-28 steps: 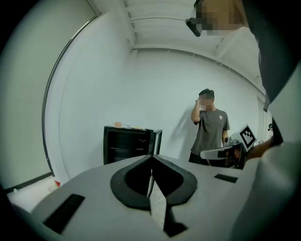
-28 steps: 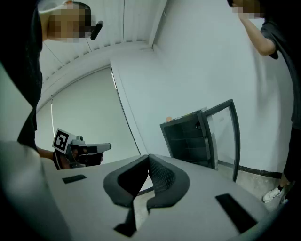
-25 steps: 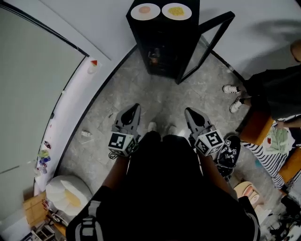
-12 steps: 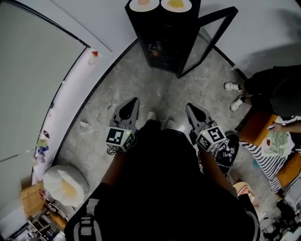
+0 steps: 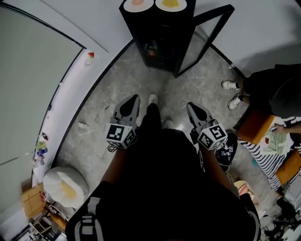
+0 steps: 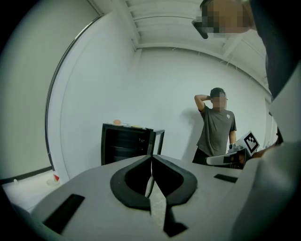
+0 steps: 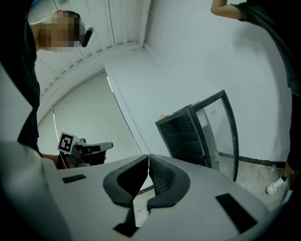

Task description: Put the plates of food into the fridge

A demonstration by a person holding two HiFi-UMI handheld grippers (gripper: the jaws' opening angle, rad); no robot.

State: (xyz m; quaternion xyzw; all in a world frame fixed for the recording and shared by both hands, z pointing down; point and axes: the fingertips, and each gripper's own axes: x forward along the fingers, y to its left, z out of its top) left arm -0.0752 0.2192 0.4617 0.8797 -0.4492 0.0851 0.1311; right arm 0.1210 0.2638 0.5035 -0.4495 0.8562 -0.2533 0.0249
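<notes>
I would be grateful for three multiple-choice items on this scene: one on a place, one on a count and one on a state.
1. Where are the plates of food?
A. on top of the fridge
B. on the floor
C. inside, on a shelf

2. How many plates are there?
A. one
B. two
C. four

3. How is the fridge door?
A. shut
B. swung open
C. taken off

Answers:
1 A, as the head view shows them side by side on the fridge's top.
2 B, as one bears pinkish food and the other yellow.
3 B, as it stands angled out from the cabinet.
</notes>
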